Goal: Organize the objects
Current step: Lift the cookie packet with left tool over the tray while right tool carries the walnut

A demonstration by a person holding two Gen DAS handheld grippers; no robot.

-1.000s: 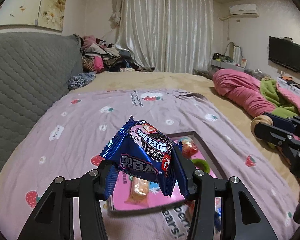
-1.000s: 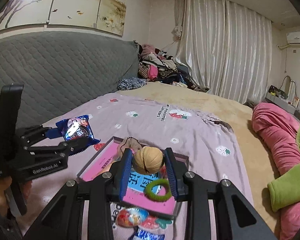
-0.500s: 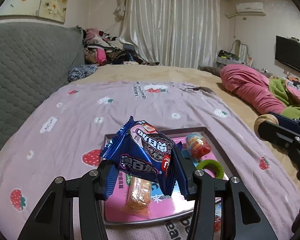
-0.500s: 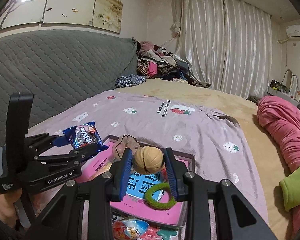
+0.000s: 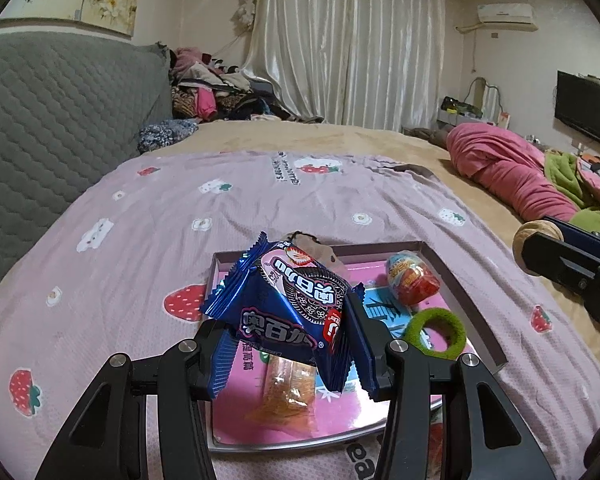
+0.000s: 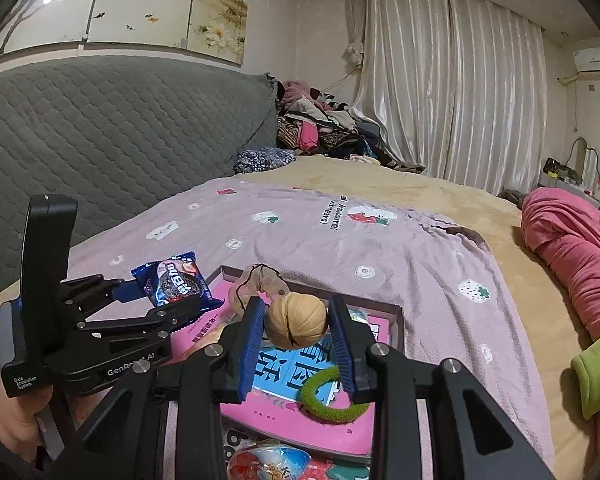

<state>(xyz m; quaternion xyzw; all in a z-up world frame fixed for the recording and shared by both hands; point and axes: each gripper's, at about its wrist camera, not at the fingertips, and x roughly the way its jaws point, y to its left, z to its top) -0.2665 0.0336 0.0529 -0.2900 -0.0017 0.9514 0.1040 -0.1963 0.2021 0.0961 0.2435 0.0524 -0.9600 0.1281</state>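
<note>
Bed (image 5: 140,248), tray (image 5: 476,320) holding hair tie (image 5: 436,332), left gripper (image 5: 288,344) clamping cookie packet (image 5: 288,308), right gripper (image 6: 298,344) pinching walnut (image 6: 298,320)

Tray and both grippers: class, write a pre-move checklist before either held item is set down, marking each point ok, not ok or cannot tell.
1. Left gripper grips the blue cookie packet: ok.
2. Right gripper grips the walnut: ok.
3. Packet above the tray: ok.
4. Bare tray space between the orange snack bar and green hair tie: ok.
5. Walnut above the tray: ok.
6. Height above tray: cannot tell.
</note>
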